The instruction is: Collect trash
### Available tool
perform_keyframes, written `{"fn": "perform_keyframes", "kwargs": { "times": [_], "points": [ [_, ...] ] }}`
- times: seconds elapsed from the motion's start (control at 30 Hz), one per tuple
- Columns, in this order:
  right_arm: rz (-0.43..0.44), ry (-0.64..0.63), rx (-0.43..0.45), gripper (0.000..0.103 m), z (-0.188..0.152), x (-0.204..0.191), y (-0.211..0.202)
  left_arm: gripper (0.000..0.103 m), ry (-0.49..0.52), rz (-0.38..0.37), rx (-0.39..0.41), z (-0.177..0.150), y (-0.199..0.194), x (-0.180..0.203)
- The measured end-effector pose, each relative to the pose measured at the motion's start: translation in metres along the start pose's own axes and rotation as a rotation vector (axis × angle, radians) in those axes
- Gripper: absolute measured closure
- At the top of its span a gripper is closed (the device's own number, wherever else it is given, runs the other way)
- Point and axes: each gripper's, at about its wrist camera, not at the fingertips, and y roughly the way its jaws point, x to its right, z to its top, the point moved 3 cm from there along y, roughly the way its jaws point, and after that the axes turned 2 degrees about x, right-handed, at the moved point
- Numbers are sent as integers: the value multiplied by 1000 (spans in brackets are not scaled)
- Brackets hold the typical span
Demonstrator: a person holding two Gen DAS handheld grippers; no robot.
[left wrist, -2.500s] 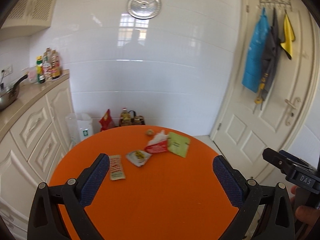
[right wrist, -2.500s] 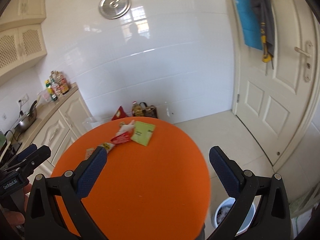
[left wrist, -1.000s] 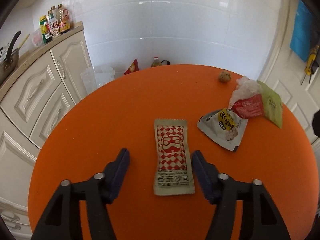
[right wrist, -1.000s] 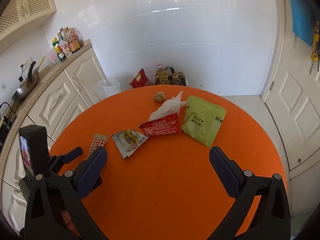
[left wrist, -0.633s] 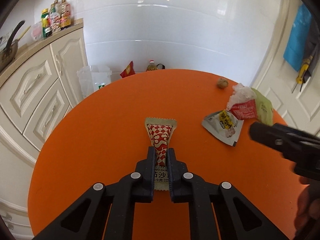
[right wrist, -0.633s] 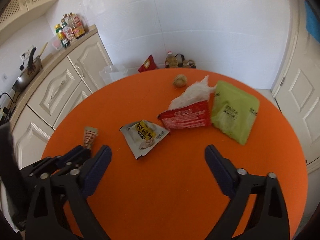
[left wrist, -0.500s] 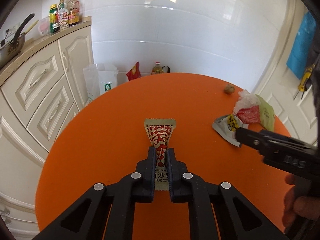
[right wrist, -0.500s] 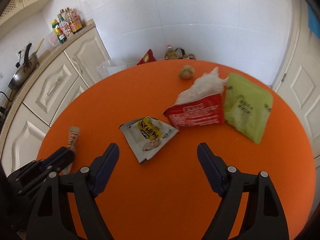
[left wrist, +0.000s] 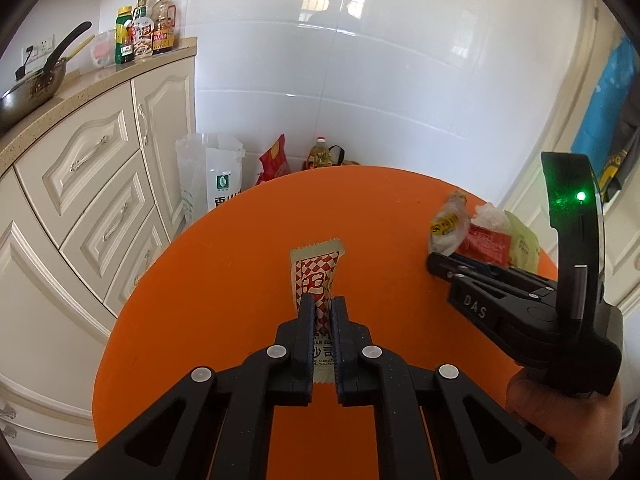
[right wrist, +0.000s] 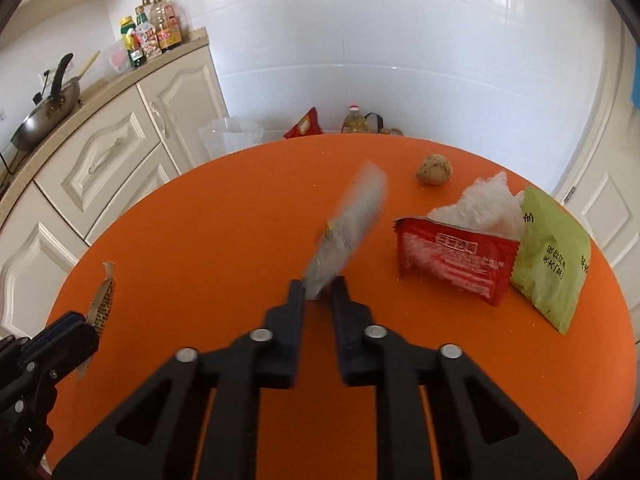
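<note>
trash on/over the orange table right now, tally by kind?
Wrappers/packets: 4, namely checkered sachet, silver-yellow wrapper, red packet, green packet
Crumpled clear plastic: 1
Brown lump: 1
Total: 6

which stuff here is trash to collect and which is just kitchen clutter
Trash, on the orange table:
- ketchup sachet, in the left gripper
- silver wrapper, in the right gripper
- red packet
- green packet
- white plastic
- small brown lump

Just lying about:
- sauce bottles
- wok
- floor bags
</note>
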Motion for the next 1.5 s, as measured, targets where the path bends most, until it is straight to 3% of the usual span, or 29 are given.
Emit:
{"fn": "perform_keyframes", "kwargs": {
  "times": [0.1,0.13,0.2,0.37,0.6,0.7,0.77,0.83,1.03,1.07,1.1,1.13,1.17,1.2,1.27,1.33,1.37,1.4,1.43,1.47,1.5],
  "points": [
    [66,38,-4,98,-4,8,-4,100,3,-2,7,-20,-20,-13],
    [74,40,-5,98,-5,11,-6,100,4,-5,10,-37,-47,-20],
    [104,49,3,98,-11,14,-13,100,8,-4,11,-39,-48,-22],
    [151,48,26,98,-23,17,-39,100,8,0,12,-67,-104,0],
    [117,8,-56,94,-43,21,-41,101,16,-8,11,-80,-123,14],
    [97,19,-39,82,-42,22,-41,101,19,-10,11,-84,-130,18],
    [81,37,-30,49,-39,25,-41,101,24,-7,11,-87,-134,22],
    [77,64,-7,30,-38,28,-44,101,37,-4,8,-88,-136,27],
    [40,124,-15,26,-28,44,-32,94,38,7,-29,-93,-131,24],
    [34,103,-1,28,-25,41,-28,91,34,3,-38,-93,-129,22],
    [30,82,-2,29,-23,38,-25,74,30,-1,-49,-93,-128,22],
    [28,57,-4,51,-21,35,-23,50,31,3,-62,-93,-125,21],
    [25,30,-6,80,-20,32,-22,41,38,15,-63,-94,-123,22],
    [47,21,-15,80,-20,30,-21,36,43,24,-58,-94,-122,25],
    [60,12,-18,83,-21,29,-21,36,54,17,-80,-95,-115,27],
    [82,27,-18,84,-23,31,-23,42,62,22,-101,-97,-104,27],
    [90,38,-17,84,-25,33,-26,46,95,50,-75,-97,-103,30],
    [92,39,-16,84,-27,33,-28,52,132,89,-77,-98,-100,32],
    [95,40,-15,84,-29,34,-31,64,152,90,-67,-100,-98,36],
    [101,46,-11,84,-32,36,-36,69,142,72,-69,-100,-97,37],
    [100,48,-7,84,-33,37,-40,84,140,70,-71,-100,-97,38]
  ]
}}
